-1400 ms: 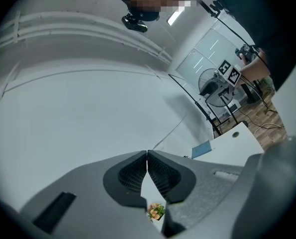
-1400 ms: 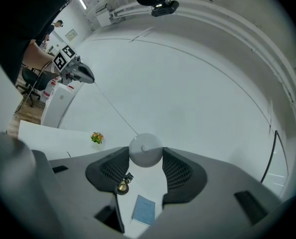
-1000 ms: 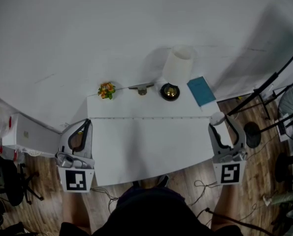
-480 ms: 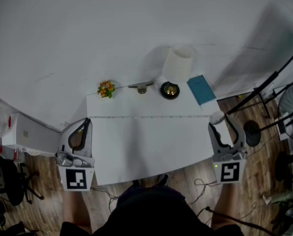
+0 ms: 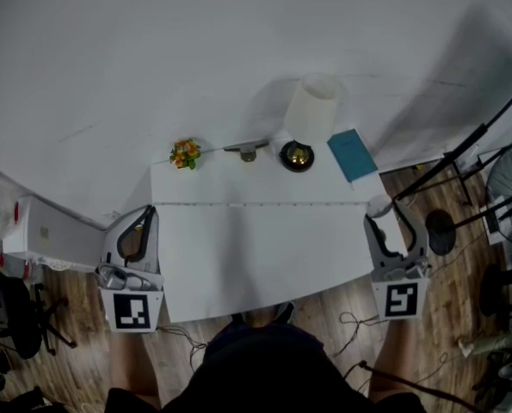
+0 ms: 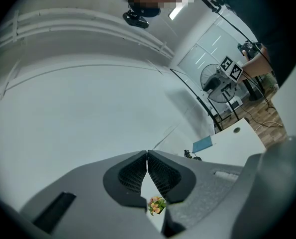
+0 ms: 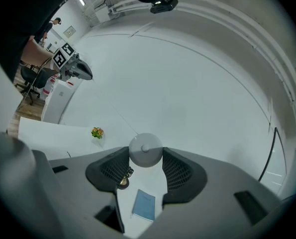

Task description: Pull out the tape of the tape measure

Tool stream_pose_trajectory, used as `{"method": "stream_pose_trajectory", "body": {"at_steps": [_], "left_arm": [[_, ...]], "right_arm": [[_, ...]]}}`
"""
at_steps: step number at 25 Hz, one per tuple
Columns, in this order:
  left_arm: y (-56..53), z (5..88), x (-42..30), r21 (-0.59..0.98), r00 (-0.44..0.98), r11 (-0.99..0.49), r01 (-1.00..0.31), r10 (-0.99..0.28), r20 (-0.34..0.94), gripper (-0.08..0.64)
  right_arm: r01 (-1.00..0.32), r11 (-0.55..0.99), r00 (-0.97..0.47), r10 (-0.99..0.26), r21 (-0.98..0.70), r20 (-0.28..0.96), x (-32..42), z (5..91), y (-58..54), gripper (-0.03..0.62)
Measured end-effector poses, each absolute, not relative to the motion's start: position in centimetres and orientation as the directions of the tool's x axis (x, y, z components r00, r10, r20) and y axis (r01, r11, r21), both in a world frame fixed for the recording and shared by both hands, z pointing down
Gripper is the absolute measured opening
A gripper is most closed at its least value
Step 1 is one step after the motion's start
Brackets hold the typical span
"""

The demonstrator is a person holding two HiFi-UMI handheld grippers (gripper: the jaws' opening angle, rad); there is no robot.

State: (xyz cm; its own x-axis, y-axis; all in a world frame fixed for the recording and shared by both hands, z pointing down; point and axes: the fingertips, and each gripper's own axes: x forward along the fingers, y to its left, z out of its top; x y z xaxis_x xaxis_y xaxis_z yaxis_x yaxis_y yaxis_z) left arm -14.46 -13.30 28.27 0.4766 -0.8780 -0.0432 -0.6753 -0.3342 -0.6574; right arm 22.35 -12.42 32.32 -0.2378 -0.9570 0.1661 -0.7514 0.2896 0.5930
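Head view: a white tabletop (image 5: 256, 256) is seen from above, set against a plain white wall (image 5: 238, 50) and standing on a wood-plank floor (image 5: 324, 317). A seam runs across the tabletop not far from its far edge. To the left a white cabinet (image 5: 49, 235) and a black chair (image 5: 19, 317) are seen; to the right, a black stand (image 5: 462, 157) and a fan (image 5: 509, 192). Loose cables lie on the floor near the front edge.

4 things are lined up along the far edge, close to the wall: a small orange-flowered plant (image 5: 185, 156), a small grey item that appears to be the tape measure (image 5: 247, 153), though this cannot be told for certain, a lamp (image 5: 311, 110) with a white shade and dark base, and a blue book (image 5: 352, 157).

The 2 tools are held at the tabletop's side edges. The left tool (image 5: 152, 215) is at the left edge with its jaws brought together, tip to tip, and nothing gripped; in the left gripper view only the plant shows through the gap below the pads. The right tool (image 5: 385, 218) is at the right edge with its jaws wide and empty; the lamp and book show far beyond them. The grey item lies well apart from both tools, touched by neither.
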Motion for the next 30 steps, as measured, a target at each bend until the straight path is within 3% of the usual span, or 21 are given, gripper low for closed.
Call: {"method": "stream_pose_trajectory", "body": {"at_steps": [5,10,14,20,30], "left_arm": [[-13.3,31.7,-16.7,-0.510,0.366,-0.361,-0.781,-0.926,0.096,0.011],[-13.3,30.0,-15.4,-0.595,0.436,-0.359,-0.719,-0.900,0.017,0.011],[-13.5,32.7,-17.0,-0.469,0.343,-0.367,-0.804,-0.929,0.139,0.011],[-13.9,32.1,-15.5,-0.515,0.404,-0.386,-0.765,-0.911,0.082,0.011],[-13.9,34.2,-16.0,-0.434,0.365,-0.395,-0.810,-0.918,0.155,0.011]], "right_arm": [[-0.747,0.293,-0.234,-0.956,0.597,0.177,22.4,32.7,-12.5,0.216],[-0.751,0.300,-0.235,-0.954,0.589,0.186,22.2,33.0,-12.3,0.216],[-0.748,0.304,-0.234,-0.953,0.590,0.194,22.2,33.3,-12.5,0.216],[-0.743,0.316,-0.244,-0.949,0.590,0.201,21.9,33.8,-13.0,0.216],[-0.735,0.339,-0.254,-0.940,0.587,0.226,21.7,34.5,-13.5,0.216]]}}
